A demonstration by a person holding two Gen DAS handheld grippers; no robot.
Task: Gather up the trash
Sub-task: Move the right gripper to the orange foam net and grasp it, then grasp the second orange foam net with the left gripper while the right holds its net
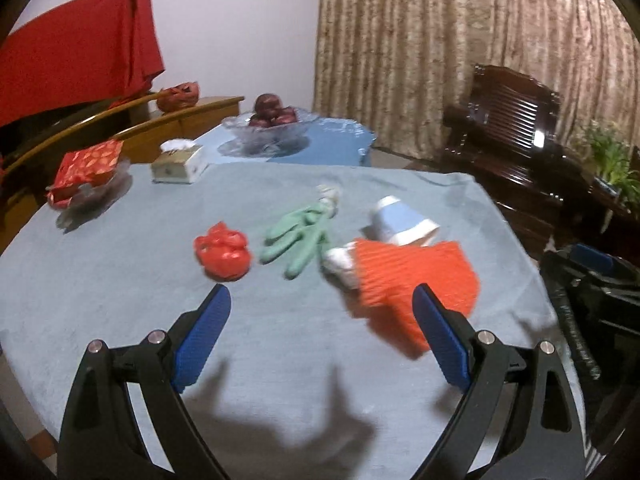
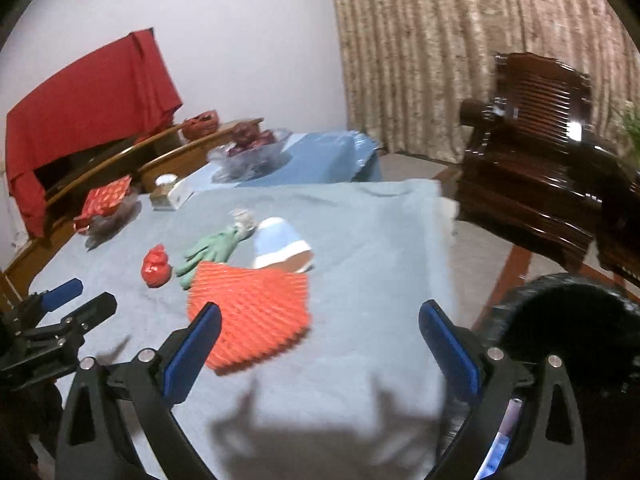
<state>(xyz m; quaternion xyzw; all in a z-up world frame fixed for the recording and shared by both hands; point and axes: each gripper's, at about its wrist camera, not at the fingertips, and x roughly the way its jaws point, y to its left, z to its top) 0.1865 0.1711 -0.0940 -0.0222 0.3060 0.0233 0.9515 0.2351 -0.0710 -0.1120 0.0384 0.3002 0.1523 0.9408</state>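
Both your tongs are released and hold nothing. Left gripper (image 1: 322, 302): jaws spread wide over the blue-grey tablecloth (image 1: 120, 300), only cloth between the pads. Right gripper (image 2: 320, 320): same, jaws wide apart, the near edge of the orange foam net (image 2: 252, 312) sits just ahead of its left pad, not touched. The trash is all ahead of both tongs in one cluster on the table. From the left tongs: crumpled red wrapper (image 1: 223, 251) just beyond the left fingertip, green glove (image 1: 298, 236) ahead near centre, a white crumpled wad (image 1: 328, 194) at the glove's far end, tipped-over blue-and-white paper cup (image 1: 402, 222) ahead right, orange foam net just beyond and partly behind the right finger, and a small white piece (image 1: 340, 264) touching the net's left edge. From the right tongs the net is nearest, cup (image 2: 280, 246) touching its far edge, glove (image 2: 210, 250) and wrapper (image 2: 157, 268) to its left. Black bag-lined bin (image 2: 568, 320) is off the table's edge, right of the right tongs. Your left tongs show at the far left of the right-wrist view (image 2: 76, 300). Far side of the table: tissue box (image 1: 180, 162), red packet on a glass dish (image 1: 86, 170), fruit bowl (image 1: 272, 120).
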